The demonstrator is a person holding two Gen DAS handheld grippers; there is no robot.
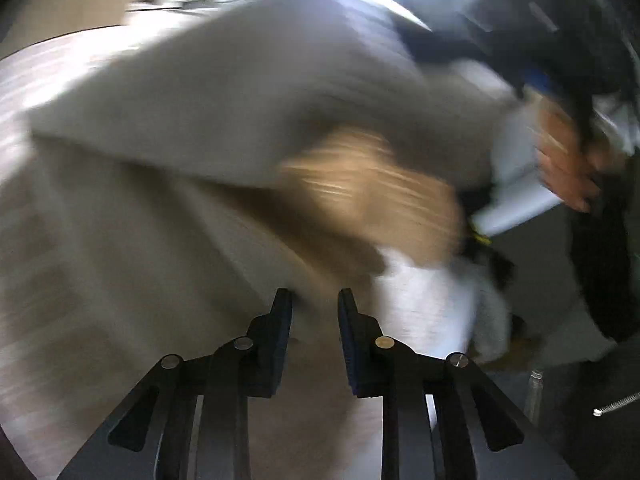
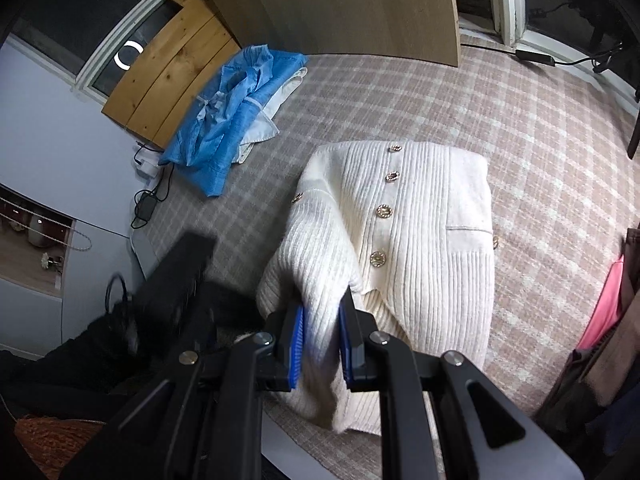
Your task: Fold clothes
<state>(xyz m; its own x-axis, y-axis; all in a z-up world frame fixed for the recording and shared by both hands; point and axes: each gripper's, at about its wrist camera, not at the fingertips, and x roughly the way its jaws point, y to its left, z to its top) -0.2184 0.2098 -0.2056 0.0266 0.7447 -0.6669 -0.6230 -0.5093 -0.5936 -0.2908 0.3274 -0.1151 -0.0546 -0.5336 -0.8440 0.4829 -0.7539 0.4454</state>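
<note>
The right tool [image 2: 321, 320] points steeply down, its two blue-padded fingers [image 2: 295, 344] drawn close together and pinching a fold of cream ribbed knit between them. The left tool [image 1: 315, 308] tilts down less steeply; its fingers [image 1: 280, 332] stand a little apart, and heavy blur hides whether anything sits between them. A bare hand [image 1: 568, 164], blurred, shows at the right edge of the left wrist view.

A cream ribbed cardigan [image 2: 404, 232] with gold buttons lies partly folded, front up, on the plaid bedcover, one sleeve bunched and lifted at its near edge.
</note>
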